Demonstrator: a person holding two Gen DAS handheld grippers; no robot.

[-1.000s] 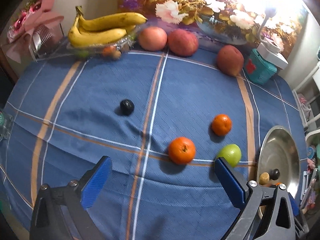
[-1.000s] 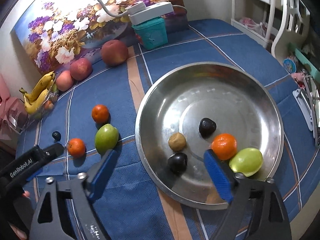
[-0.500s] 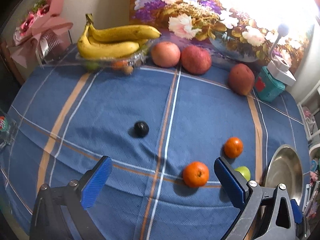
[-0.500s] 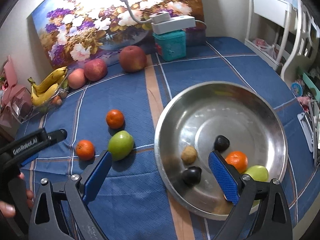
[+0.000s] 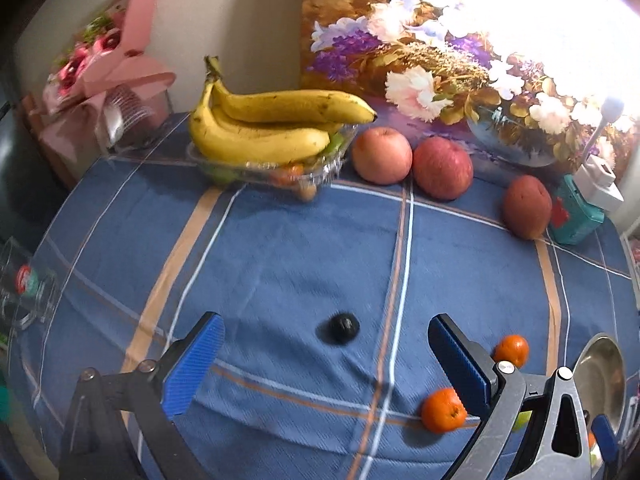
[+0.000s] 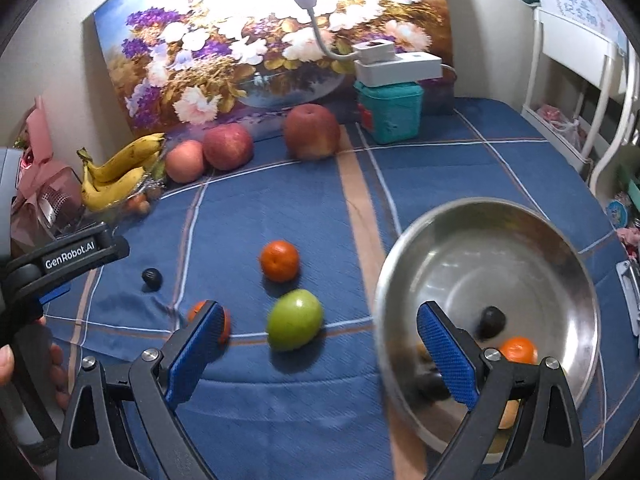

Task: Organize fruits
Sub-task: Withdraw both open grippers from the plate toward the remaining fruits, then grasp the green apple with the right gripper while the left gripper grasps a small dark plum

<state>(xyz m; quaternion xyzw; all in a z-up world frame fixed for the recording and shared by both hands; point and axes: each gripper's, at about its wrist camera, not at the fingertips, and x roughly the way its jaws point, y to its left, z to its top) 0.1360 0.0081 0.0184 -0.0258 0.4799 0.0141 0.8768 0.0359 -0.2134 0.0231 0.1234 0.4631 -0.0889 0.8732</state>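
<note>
Between the wide-open, empty jaws of the left gripper (image 5: 322,360) sits the small dark fruit (image 5: 343,328). Next, I think: reach down, pinch it. The right gripper (image 6: 320,348) gapes empty over the green fruit (image 6: 295,319).

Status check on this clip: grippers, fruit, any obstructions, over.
Left gripper open, empty, lined up on the small dark fruit. Right gripper open, empty, over the green fruit. Steel bowl part-filled. Nothing in the way.

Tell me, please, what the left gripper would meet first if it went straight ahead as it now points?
Most likely the small dark round fruit on the blue cloth: it lies ahead between the open left gripper fingers, though depth is hard to judge.
</note>
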